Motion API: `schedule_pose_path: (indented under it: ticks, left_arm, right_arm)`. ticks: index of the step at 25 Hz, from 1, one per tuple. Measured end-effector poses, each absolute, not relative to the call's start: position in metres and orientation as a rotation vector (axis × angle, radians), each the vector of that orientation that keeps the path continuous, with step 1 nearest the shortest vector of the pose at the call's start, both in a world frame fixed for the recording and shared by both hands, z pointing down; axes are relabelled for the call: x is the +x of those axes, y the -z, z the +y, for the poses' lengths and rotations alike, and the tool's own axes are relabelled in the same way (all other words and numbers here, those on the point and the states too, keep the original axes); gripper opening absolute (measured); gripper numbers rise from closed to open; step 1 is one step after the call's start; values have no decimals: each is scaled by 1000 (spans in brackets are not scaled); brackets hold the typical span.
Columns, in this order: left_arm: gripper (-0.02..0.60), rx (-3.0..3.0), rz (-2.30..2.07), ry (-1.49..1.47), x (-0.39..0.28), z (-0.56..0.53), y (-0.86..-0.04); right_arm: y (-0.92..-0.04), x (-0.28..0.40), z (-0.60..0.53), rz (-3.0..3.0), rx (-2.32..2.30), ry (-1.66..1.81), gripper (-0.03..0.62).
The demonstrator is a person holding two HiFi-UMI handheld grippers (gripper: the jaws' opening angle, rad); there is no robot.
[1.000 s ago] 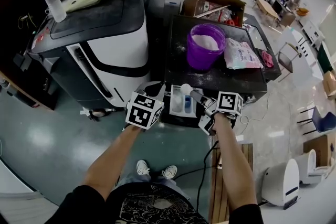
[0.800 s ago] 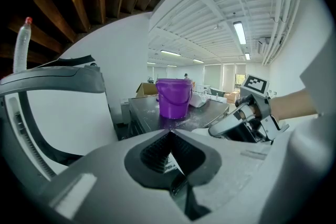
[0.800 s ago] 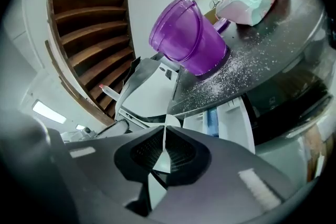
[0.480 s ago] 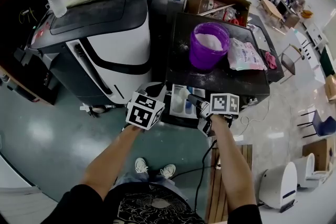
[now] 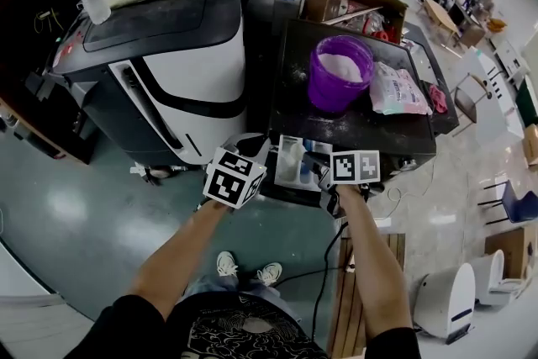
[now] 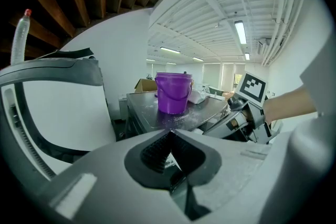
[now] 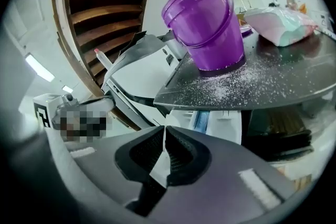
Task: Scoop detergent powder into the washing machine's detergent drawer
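The right gripper was clenched on the scoop handle, held at the open detergent drawer below the purple bucket. The left gripper was closed with nothing gripped. The dumping step was judged in hand; next, the scoop needed to be tipped over a compartment. The scoop's bowl was hidden, so its load couldn't be made out.
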State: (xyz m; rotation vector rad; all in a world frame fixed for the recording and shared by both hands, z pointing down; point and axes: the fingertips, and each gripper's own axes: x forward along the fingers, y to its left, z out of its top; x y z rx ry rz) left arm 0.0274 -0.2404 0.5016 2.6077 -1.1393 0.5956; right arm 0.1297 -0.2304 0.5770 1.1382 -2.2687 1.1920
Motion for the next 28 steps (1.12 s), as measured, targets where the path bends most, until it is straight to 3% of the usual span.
schedule_pose_path:
  ticks: [28]
  left_arm:
    - [0,2573,-1144,-624,7,-233,-511]
  right_arm:
    - [-592,113,-228,-2074,962,-427,35]
